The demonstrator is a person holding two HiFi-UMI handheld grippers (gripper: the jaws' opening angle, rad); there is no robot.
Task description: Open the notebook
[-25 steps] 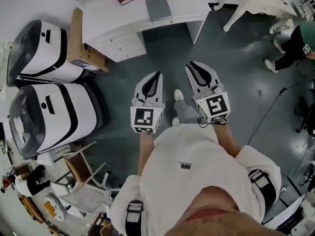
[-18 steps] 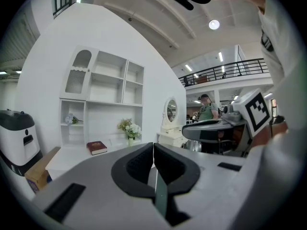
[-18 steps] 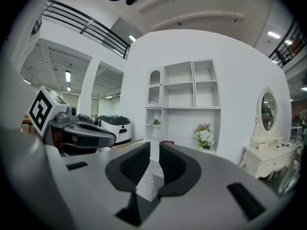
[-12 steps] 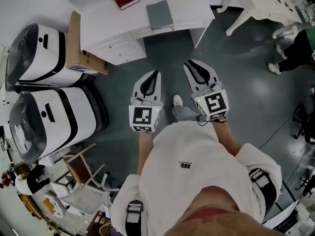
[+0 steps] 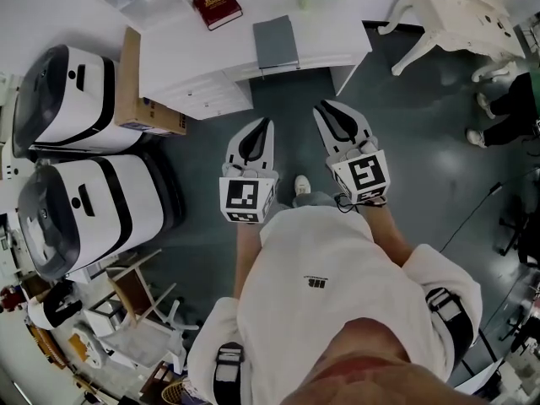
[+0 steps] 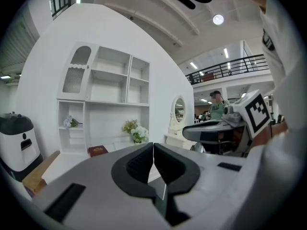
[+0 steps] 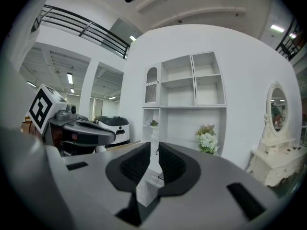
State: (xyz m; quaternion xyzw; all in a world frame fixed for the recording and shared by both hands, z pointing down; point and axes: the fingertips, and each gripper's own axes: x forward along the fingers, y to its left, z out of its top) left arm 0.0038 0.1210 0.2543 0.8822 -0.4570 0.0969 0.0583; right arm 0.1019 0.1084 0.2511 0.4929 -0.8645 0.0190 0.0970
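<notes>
Okay, left fingers (image 6: 135, 164): tips pressed together, nothing between them. I read that as a carry posture, no grasp in hand.
Right fingers (image 7: 173, 166): a narrow slit between the pads and nothing in it, so no grip here either.
Left gripper (image 5: 267, 127): held out in front of me over the floor (image 5: 405, 116), pointing toward the tabletop (image 5: 190, 45), touching nothing.
Right gripper (image 5: 326, 108): beside the left one and parallel to it, its tip a bit nearer the tabletop edge, also in the air.
Why held so: my guess is both are kept level and side by side so I can bring them to the tabletop as a pair.
Notebook (image 5: 276, 42): I take the grey closed one as the task's thing. It lies flat near the front edge of the tabletop, ahead of both grippers and well apart from them.
Red book (image 5: 217, 6): further back and to the left on the same tabletop, closed. Its printed cover makes it less likely the target.
Cardboard box (image 5: 139, 87): leans at the tabletop's left end, out of my path.
Stage: approach only, the cover is not yet touched.
Next move needs: get close, then spread one pair of fingers to catch the cover edge.
Risk: the notebook sits at the edge, so a push could slide it off.
</notes>
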